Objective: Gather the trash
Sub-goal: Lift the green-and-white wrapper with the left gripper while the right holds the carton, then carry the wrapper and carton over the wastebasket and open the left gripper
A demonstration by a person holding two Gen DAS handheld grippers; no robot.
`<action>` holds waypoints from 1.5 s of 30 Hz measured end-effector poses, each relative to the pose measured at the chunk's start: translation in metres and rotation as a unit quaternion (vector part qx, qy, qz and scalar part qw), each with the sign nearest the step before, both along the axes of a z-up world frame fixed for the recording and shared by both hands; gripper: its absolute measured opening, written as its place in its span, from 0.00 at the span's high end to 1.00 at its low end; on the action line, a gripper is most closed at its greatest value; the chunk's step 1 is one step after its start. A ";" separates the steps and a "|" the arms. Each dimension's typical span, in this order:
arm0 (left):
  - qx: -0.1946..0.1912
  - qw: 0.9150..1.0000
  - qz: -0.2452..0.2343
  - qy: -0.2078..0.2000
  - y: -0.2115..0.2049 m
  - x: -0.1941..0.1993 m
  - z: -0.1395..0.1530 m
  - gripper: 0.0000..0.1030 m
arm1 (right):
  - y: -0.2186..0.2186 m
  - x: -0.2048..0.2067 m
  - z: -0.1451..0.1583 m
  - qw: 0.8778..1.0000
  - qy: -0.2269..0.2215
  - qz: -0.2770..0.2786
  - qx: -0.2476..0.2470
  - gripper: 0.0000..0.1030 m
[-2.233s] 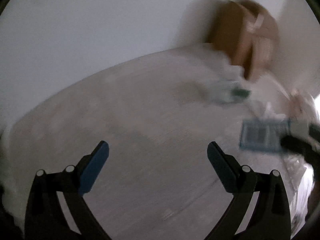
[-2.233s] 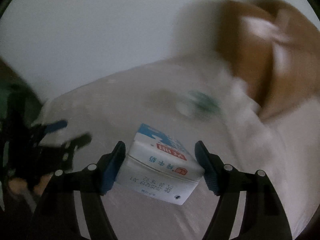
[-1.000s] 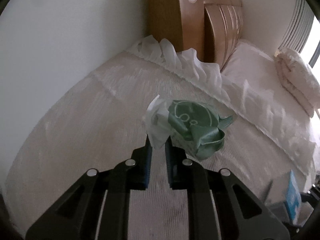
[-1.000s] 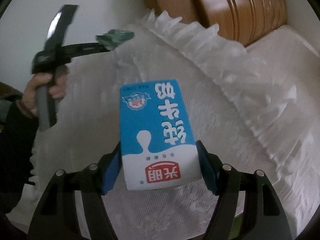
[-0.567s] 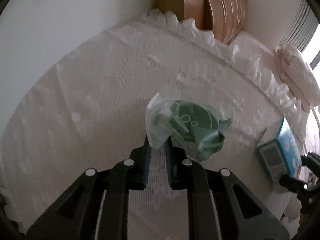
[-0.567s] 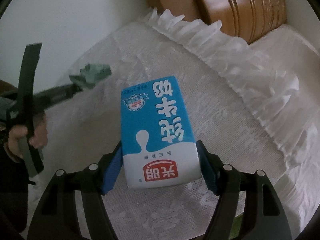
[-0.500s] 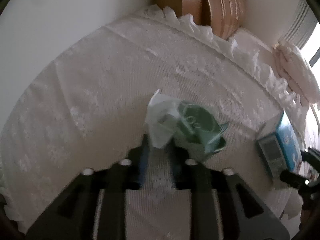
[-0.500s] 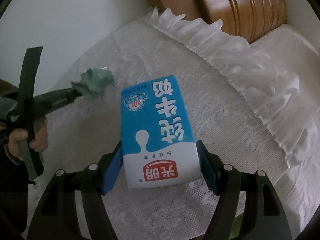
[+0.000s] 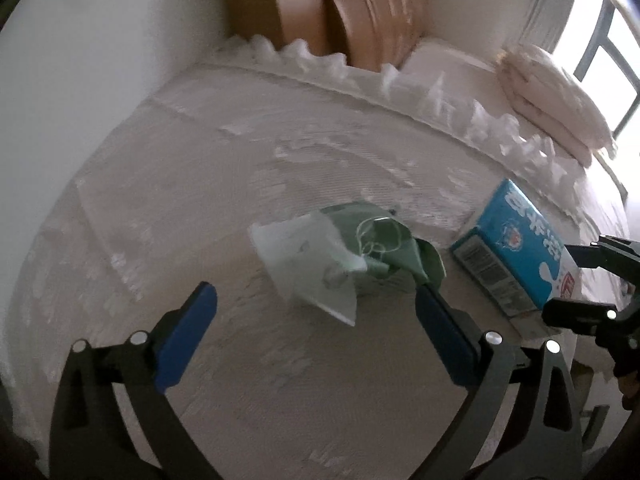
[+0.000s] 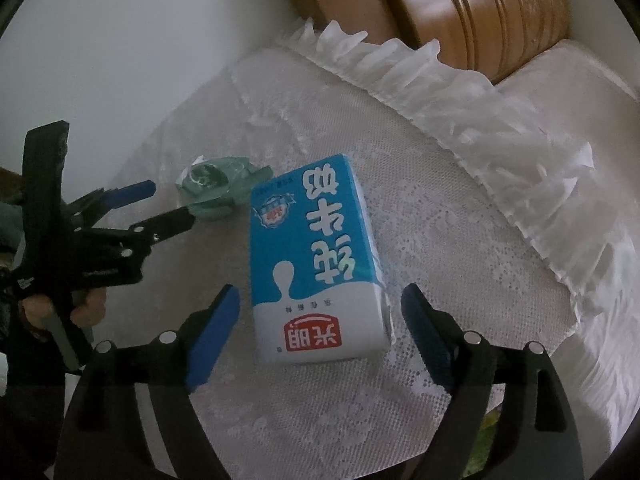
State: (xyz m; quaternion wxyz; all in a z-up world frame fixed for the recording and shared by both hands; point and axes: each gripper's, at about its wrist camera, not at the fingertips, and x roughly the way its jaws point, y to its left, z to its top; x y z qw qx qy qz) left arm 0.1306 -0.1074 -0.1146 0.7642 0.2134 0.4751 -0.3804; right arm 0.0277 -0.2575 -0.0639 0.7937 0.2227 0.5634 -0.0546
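The milk carton [image 10: 316, 264] lies flat on the white lace cover [image 10: 440, 240] of the surface, between the blue pads of our right gripper [image 10: 320, 330], whose jaws have just been opening and now stand clear of both its sides. Just left of it and a little farther away rests the crumpled green wrapper [image 9: 352, 252], close to the carton's far left corner. Our left gripper [image 9: 316, 324] hangs above the wrapper with its jaws spread wide after just opening, holding nothing; the wrapper sits just beyond the pads. A frilled edge [image 10: 460, 92] borders the cover on the far side, with a wooden headboard [image 10: 460, 8] behind it.
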 end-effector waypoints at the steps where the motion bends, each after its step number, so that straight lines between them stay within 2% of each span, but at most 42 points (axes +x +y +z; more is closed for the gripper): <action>1: 0.002 1.000 -0.003 0.006 -0.005 0.000 -0.001 0.08 | 0.000 0.000 0.001 1.000 0.000 -0.001 0.000 0.19; 3: -0.002 1.000 -0.021 0.019 -0.014 -0.002 0.001 0.08 | -0.001 -0.001 0.001 1.000 0.002 -0.007 0.003 0.19; 10: -0.020 0.998 -0.064 0.017 -0.015 -0.011 0.010 0.08 | -0.001 -0.006 0.001 1.000 0.001 -0.014 0.011 0.19; 14: 0.007 0.993 -0.112 -0.031 -0.019 -0.002 0.012 0.08 | -0.002 -0.006 0.000 1.000 0.006 -0.019 0.015 0.19; 16: 0.017 0.987 -0.153 -0.037 -0.025 0.008 0.012 0.08 | -0.001 -0.008 0.001 1.000 0.007 -0.020 0.013 0.19; 18: 0.020 0.980 -0.199 -0.010 -0.031 0.016 0.009 0.08 | -0.001 -0.008 0.001 1.000 0.009 -0.023 0.009 0.19; 20: 0.029 0.968 -0.250 0.006 -0.039 0.018 0.005 0.08 | 0.000 -0.010 0.001 1.000 0.011 -0.026 0.006 0.19; 23: 0.050 0.949 -0.310 -0.001 -0.049 0.016 -0.006 0.09 | 0.001 -0.010 0.001 0.999 0.013 -0.033 0.005 0.19; 24: 0.051 0.948 -0.315 0.003 -0.051 0.016 -0.008 0.13 | 0.001 -0.010 0.001 0.999 0.013 -0.034 0.006 0.19; 26: 0.060 0.946 -0.318 0.013 -0.055 0.019 -0.017 0.35 | 0.002 -0.011 0.001 0.999 0.012 -0.034 0.006 0.19; 27: 0.064 0.946 -0.316 0.012 -0.056 0.019 -0.020 0.36 | 0.002 -0.011 0.001 0.999 0.012 -0.034 0.006 0.19; 29: 0.051 0.950 -0.308 0.020 -0.053 0.021 -0.020 0.49 | 0.004 -0.009 0.002 0.999 0.011 -0.032 0.004 0.19; 31: 0.053 0.956 -0.289 0.010 -0.050 0.022 -0.018 0.51 | 0.005 -0.005 0.003 0.999 0.017 -0.032 -0.006 0.19; 34: 0.040 0.965 -0.258 -0.003 -0.042 0.018 -0.011 0.53 | 0.006 0.007 0.003 0.999 0.025 -0.034 -0.015 0.19; 36: 0.024 0.973 -0.229 -0.005 -0.035 0.015 -0.003 0.54 | 0.007 0.016 0.002 0.999 0.034 -0.033 -0.024 0.15; 39: -0.009 0.986 -0.168 -0.001 -0.017 0.012 0.013 0.54 | 0.009 0.033 -0.002 0.998 0.051 -0.018 -0.034 0.12; 41: -0.020 0.991 -0.131 0.001 -0.006 0.008 0.019 0.54 | 0.011 0.040 -0.004 0.997 0.057 -0.007 -0.042 0.12; 45: -0.015 0.998 -0.059 -0.008 0.017 -0.005 0.027 0.54 | 0.017 0.047 -0.012 0.995 0.075 0.017 -0.060 0.13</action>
